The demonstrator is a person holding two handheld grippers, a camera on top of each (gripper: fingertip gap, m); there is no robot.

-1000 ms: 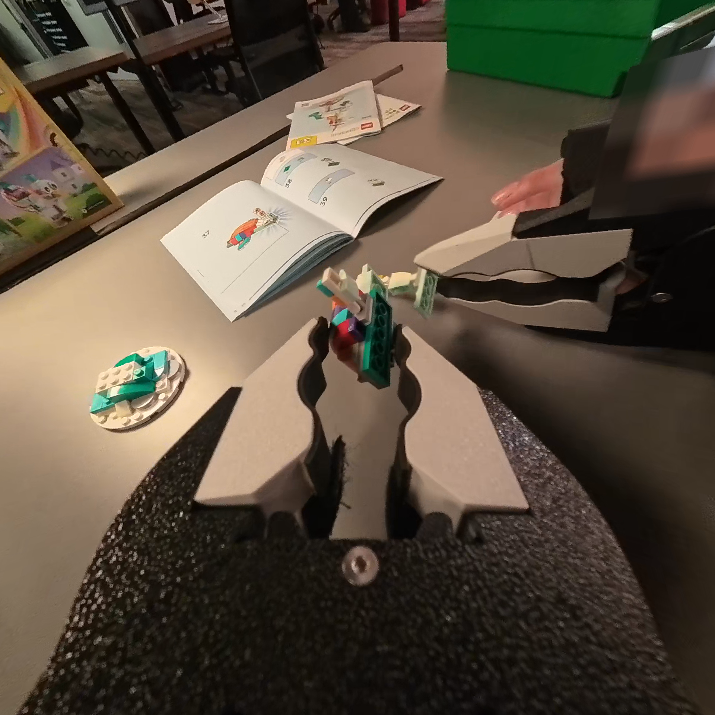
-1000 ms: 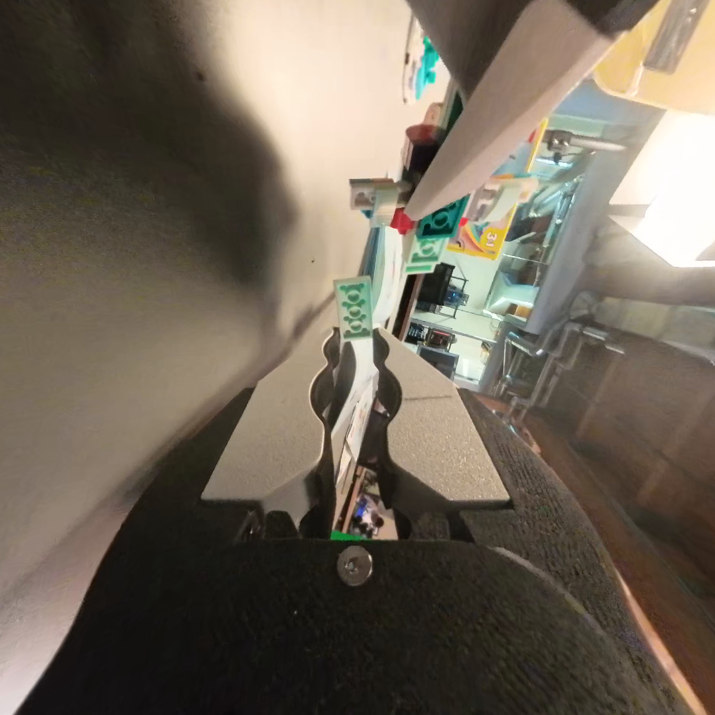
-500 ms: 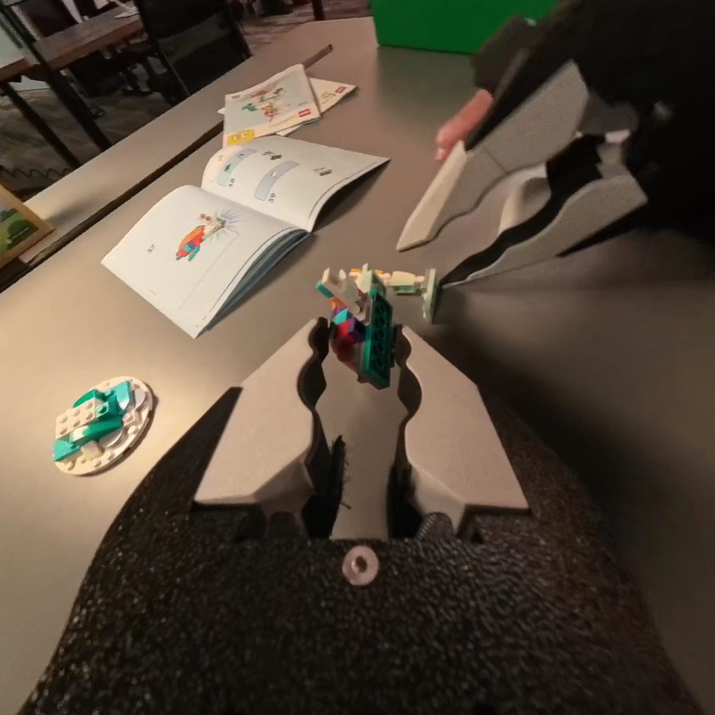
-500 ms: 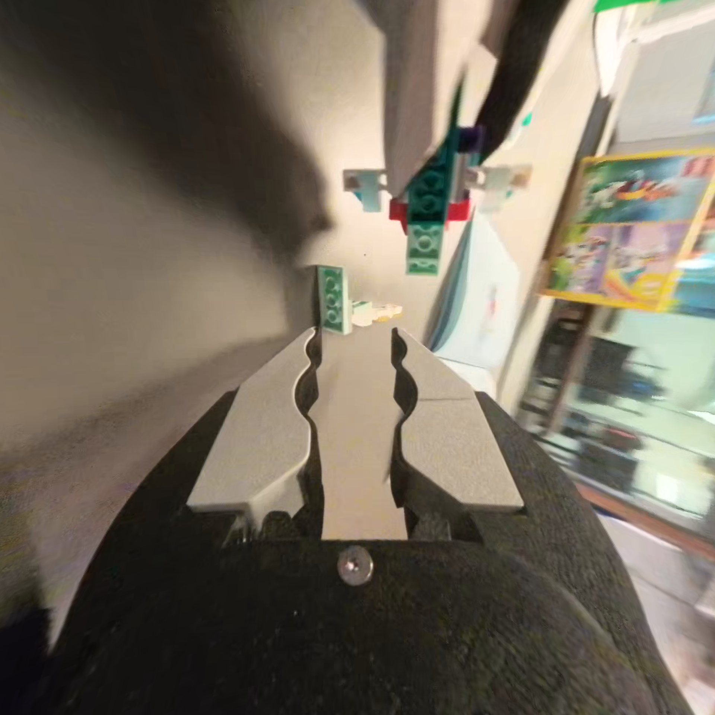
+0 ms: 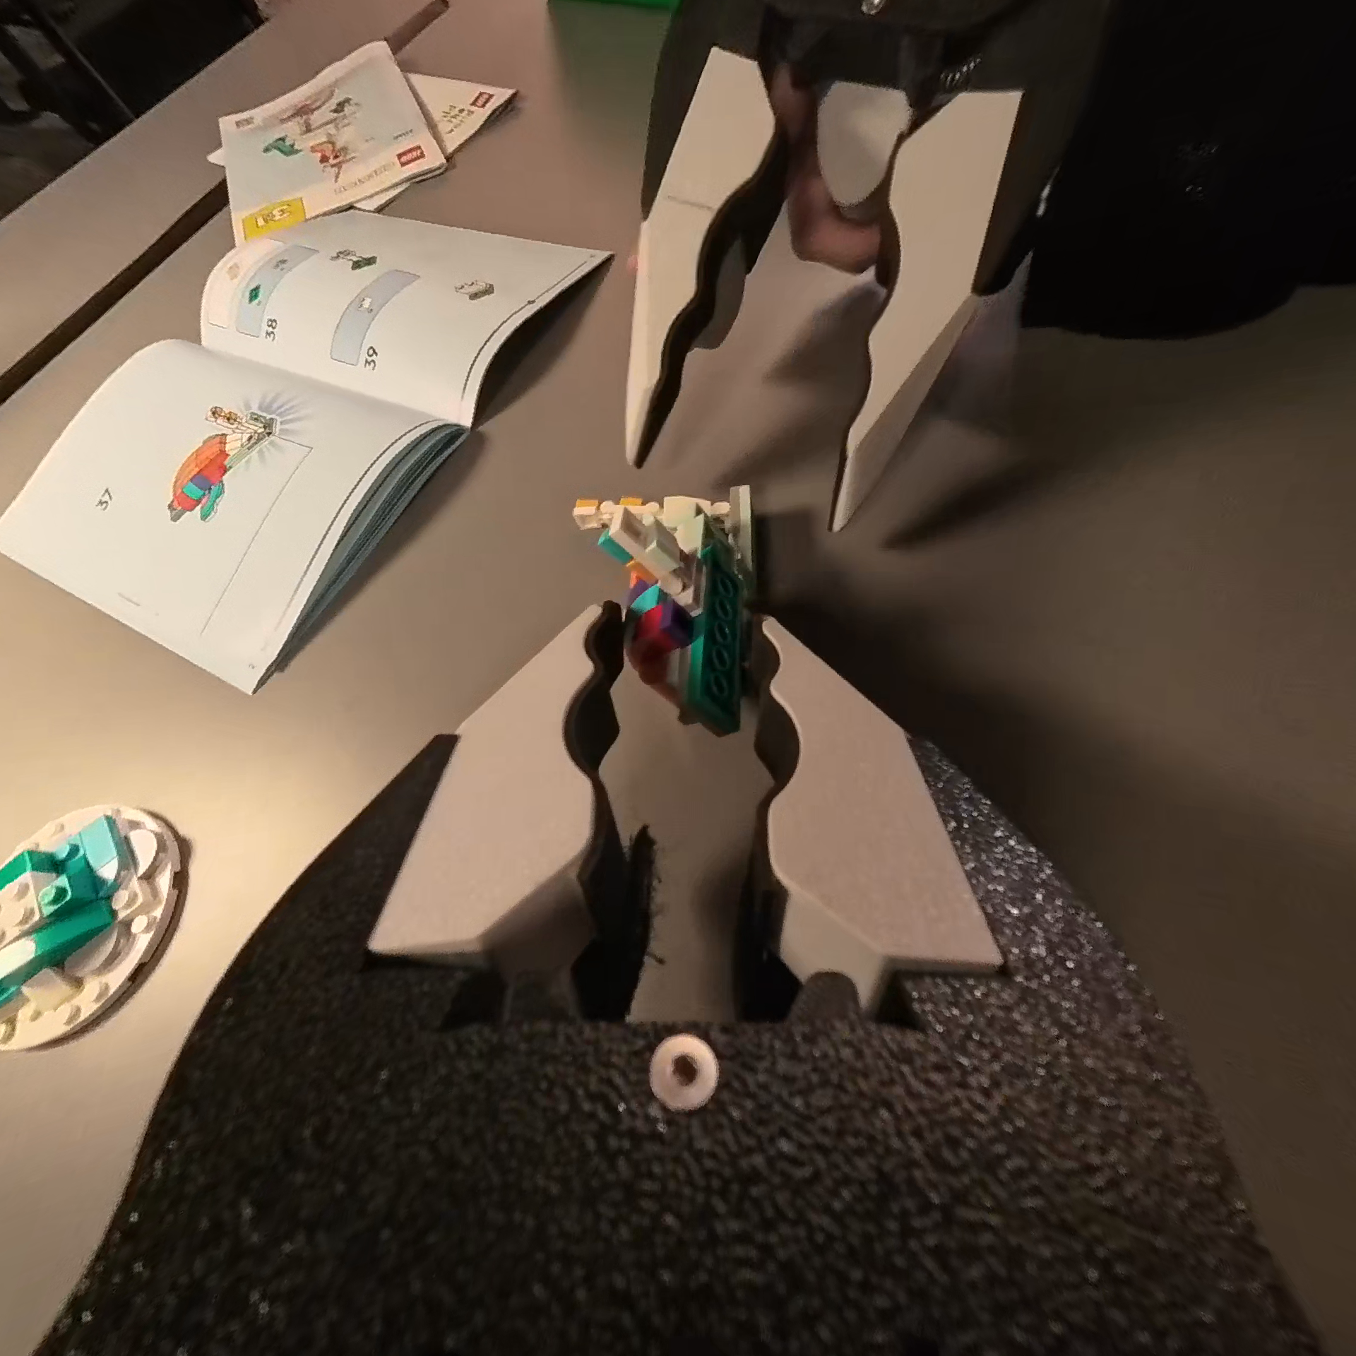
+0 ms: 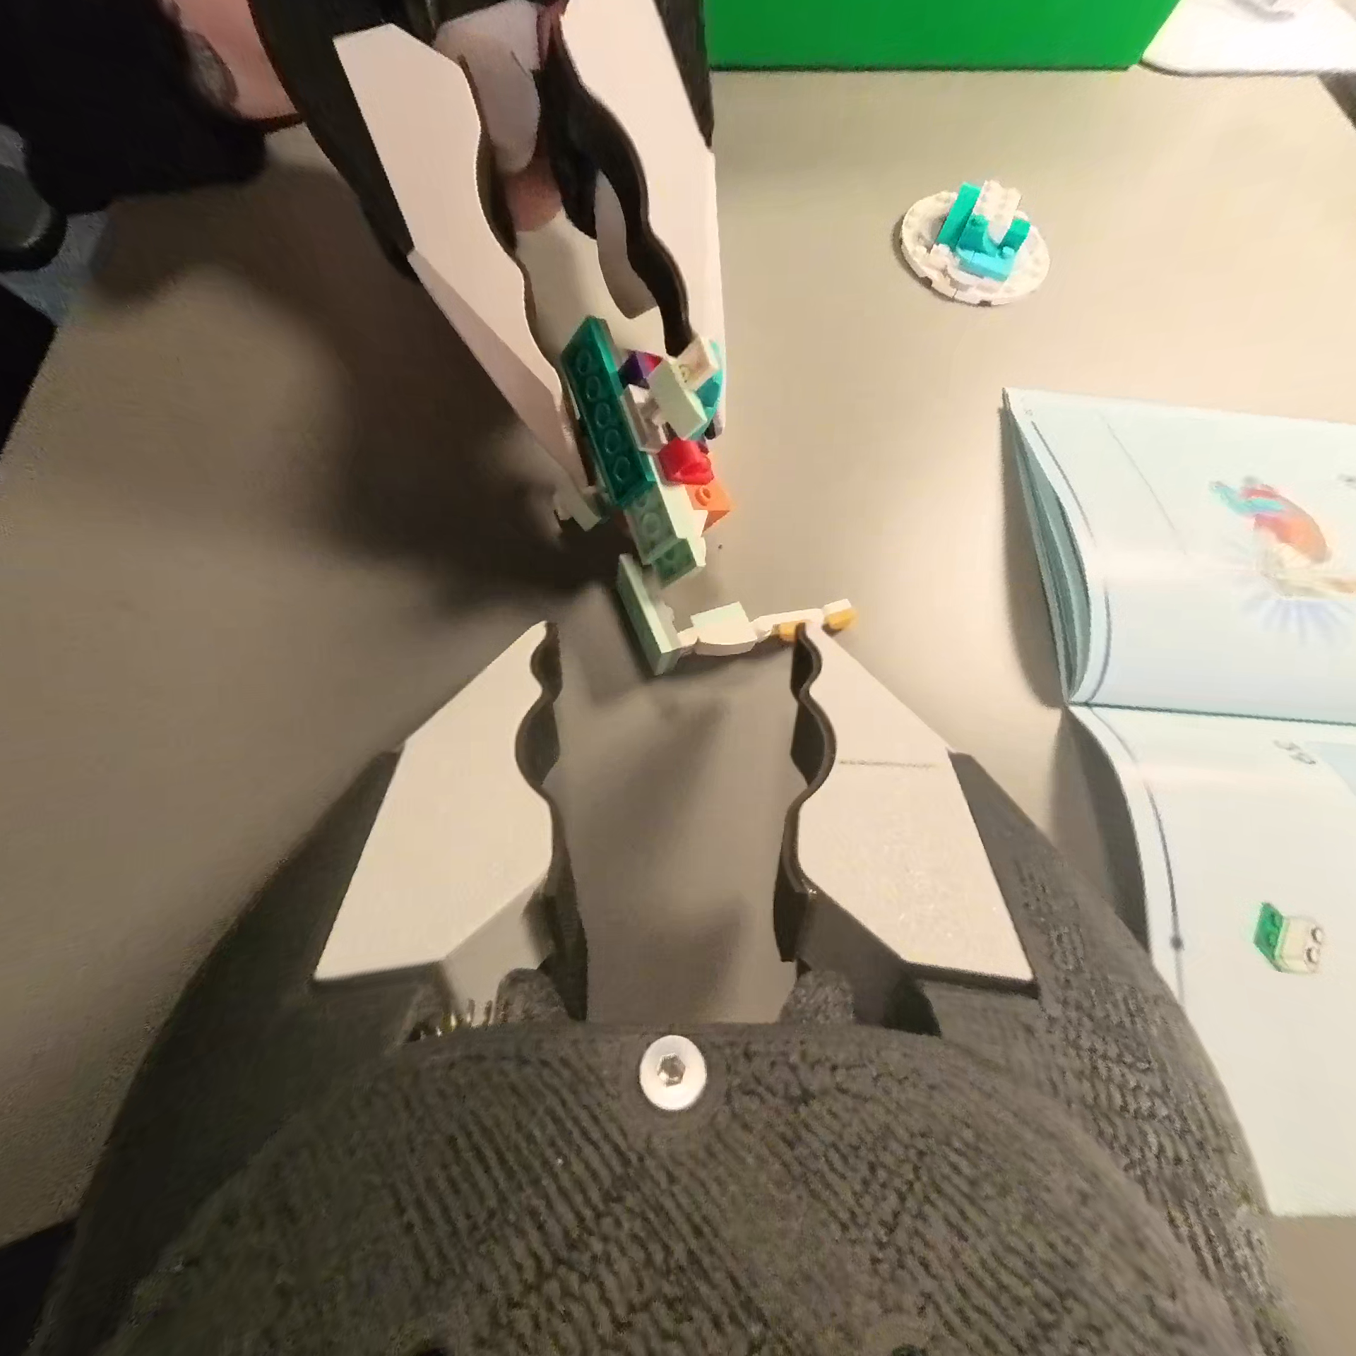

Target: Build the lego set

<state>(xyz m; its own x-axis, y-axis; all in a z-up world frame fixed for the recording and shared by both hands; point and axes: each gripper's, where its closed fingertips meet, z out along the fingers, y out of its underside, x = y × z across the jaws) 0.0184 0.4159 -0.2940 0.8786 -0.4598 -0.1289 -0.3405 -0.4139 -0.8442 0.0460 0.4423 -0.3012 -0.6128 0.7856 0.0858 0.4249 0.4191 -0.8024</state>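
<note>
My left gripper (image 5: pixel 682 620) is shut on a small multi-colour Lego assembly (image 5: pixel 715 646) with a teal plate, held just above the grey table (image 5: pixel 1027 587). It also shows in the right wrist view (image 6: pixel 646 411), with the assembly (image 6: pixel 609 433) between its fingers. My right gripper (image 6: pixel 675 635) is open and empty. A small pale green plate with a white and yellow arm (image 6: pixel 649 624) stands on edge on the table just ahead of its fingertips, right under the assembly's lower end. In the left wrist view the right gripper (image 5: pixel 736 491) points down behind the assembly, and the pale plate (image 5: pixel 742 514) peeks out there.
A round white base with teal bricks (image 5: pixel 66 924) (image 6: pixel 976 242) lies on the table. An open instruction booklet (image 5: pixel 293 440) (image 6: pixel 1211 660) lies beside the work spot. Closed booklets (image 5: pixel 337 139) lie farther back. A green box (image 6: pixel 917 29) stands at the table's far side. Spacing between my two grippers at the tips: around 5 cm.
My right gripper let go of the pale green piece, opened wide and swung round to point down at it. The piece now stands on the table. My left gripper kept hold of the assembly.
</note>
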